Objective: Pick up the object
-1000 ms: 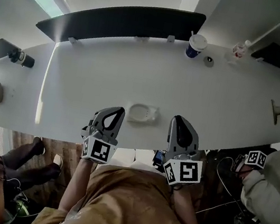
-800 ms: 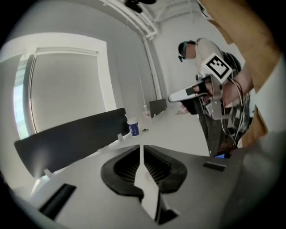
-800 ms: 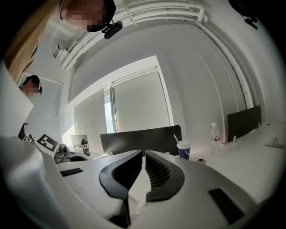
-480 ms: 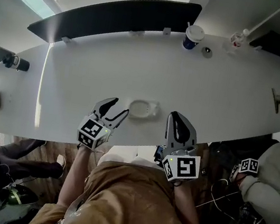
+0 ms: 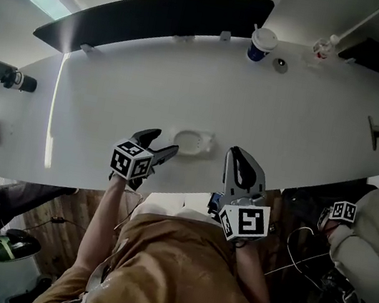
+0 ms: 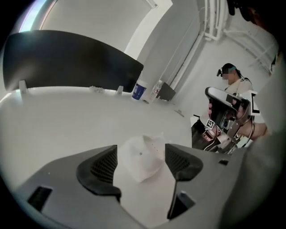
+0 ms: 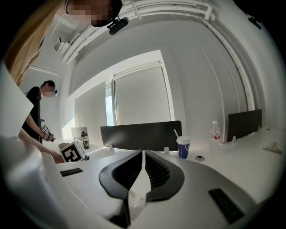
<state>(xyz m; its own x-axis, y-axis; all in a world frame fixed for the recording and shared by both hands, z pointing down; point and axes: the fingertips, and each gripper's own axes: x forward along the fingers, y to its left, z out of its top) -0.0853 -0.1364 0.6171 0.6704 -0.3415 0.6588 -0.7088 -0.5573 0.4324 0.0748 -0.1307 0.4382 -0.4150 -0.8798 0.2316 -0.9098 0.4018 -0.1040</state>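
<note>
A small white dish-like object (image 5: 193, 141) lies on the long white table (image 5: 289, 121) near its front edge. My left gripper (image 5: 162, 143) points at it from the left, its jaws opening. In the left gripper view the white object (image 6: 142, 162) sits on the table in the gap in front of the two dark pads (image 6: 99, 165), and neither pad touches it. My right gripper (image 5: 240, 162) hovers just right of the object with its jaws shut and nothing between them. The right gripper view shows the right gripper (image 7: 143, 154) with its pads together.
A blue paper cup with a straw (image 5: 261, 45), a small round disc (image 5: 281, 66) and a water bottle (image 5: 322, 47) stand at the table's far edge by a black divider (image 5: 155, 14). A seated person (image 5: 369, 244) at the right holds another marker cube. A dark mug (image 5: 17, 80) is far left.
My left gripper has gone from shut to wide open and has swung rightward to point at the white object. The right gripper stayed shut and barely moved.
</note>
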